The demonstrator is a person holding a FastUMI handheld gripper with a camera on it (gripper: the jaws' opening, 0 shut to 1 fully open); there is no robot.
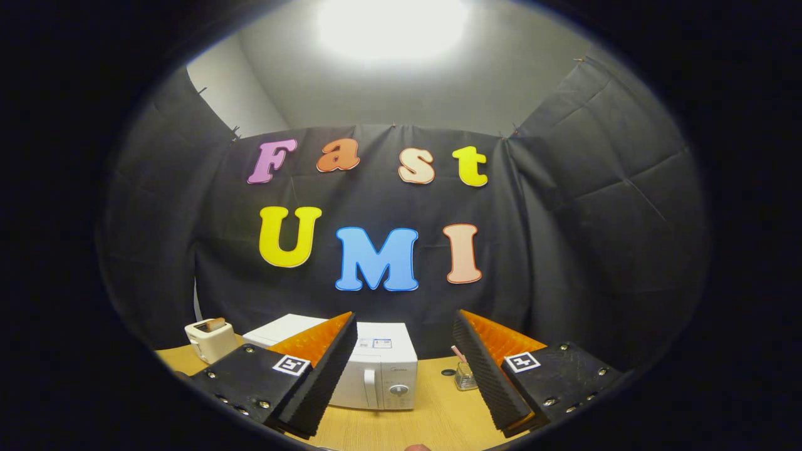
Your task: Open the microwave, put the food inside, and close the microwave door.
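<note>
Beyond my tongs [404, 369], spread wide and gripping nothing, the white microwave [376, 373] sits on the counter [438, 416], door closed, its left part hidden behind one finger. Small glass jar [465, 376] beside it is hard to make out.

Black tongs [404, 376] with ribbed pads, orange backs, silver screws, square tags

The microwave [376, 369] stands on the table [438, 419], door closed, ahead of the gripper [404, 369], seen between its spread fingers and partly behind the left one. A toaster [210, 338] sits left of the microwave, well apart. A small glass container [465, 378] stands just right of the microwave, beside the right finger [492, 382].
</note>
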